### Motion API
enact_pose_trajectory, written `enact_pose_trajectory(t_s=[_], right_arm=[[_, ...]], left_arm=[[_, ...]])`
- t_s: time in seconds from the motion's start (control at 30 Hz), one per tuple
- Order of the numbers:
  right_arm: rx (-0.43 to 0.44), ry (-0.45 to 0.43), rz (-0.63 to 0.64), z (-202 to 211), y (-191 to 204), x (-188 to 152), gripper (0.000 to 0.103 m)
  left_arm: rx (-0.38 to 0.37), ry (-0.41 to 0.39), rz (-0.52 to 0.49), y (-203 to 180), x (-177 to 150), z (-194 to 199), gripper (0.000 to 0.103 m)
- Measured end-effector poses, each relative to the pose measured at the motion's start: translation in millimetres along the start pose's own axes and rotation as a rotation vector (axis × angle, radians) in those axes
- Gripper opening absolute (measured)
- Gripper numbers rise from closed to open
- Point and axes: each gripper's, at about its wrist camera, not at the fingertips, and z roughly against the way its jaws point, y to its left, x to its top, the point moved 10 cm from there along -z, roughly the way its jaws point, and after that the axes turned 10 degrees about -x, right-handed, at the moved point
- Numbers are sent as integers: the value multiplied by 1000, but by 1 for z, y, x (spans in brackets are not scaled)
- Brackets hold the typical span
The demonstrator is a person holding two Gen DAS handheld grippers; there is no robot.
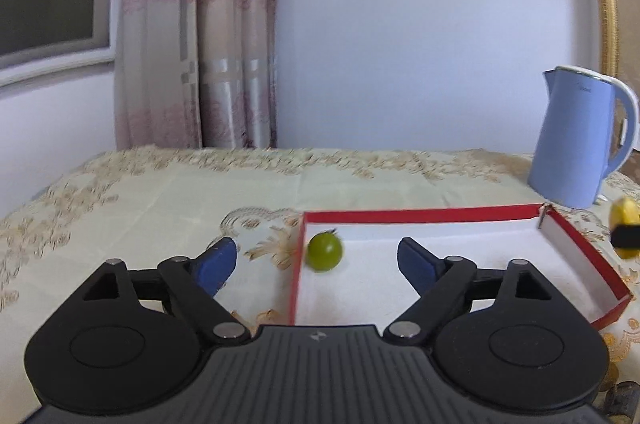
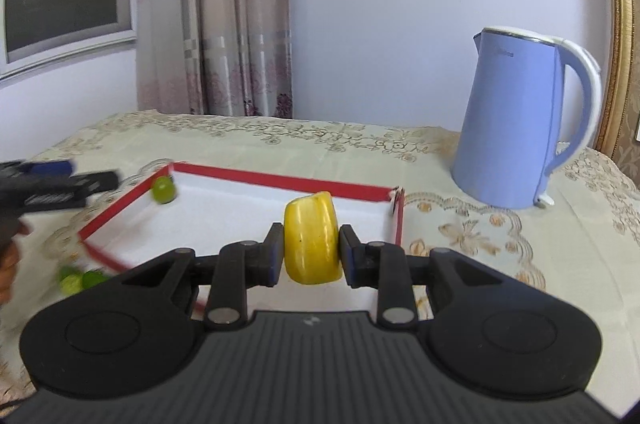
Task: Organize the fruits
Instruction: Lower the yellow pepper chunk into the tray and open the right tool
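Note:
A shallow red-walled tray (image 1: 420, 215) with a white floor lies on the tablecloth; it also shows in the right wrist view (image 2: 280, 180). A small green fruit (image 1: 325, 251) sits in its far left corner, seen too in the right wrist view (image 2: 163, 190). My left gripper (image 1: 316, 262) is open and empty, just in front of that fruit. My right gripper (image 2: 311, 250) is shut on a yellow fruit (image 2: 312, 238) and holds it above the tray; the yellow fruit also shows at the right edge of the left wrist view (image 1: 625, 226). Two more green fruits (image 2: 78, 280) lie outside the tray's left wall.
A blue electric kettle (image 2: 516, 120) stands on the table behind the tray's right corner, also in the left wrist view (image 1: 576, 140). A patterned cream tablecloth (image 1: 160, 192) covers the table. A curtain (image 1: 200, 24) and a wall are behind.

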Motion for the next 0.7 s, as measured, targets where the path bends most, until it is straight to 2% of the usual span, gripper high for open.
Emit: enact_pose_trajectory(t_s=[0.17, 0.47, 0.7], right_arm=[[-19, 32, -3, -40, -4, 8, 28], [-75, 108, 8, -105, -17, 5, 28], [-84, 141, 30, -127, -21, 5, 28]], left_arm=[[-24, 29, 84, 11, -7, -4, 88], [1, 39, 44, 8, -12, -5, 89], [25, 40, 62, 16, -12, -6, 89]])
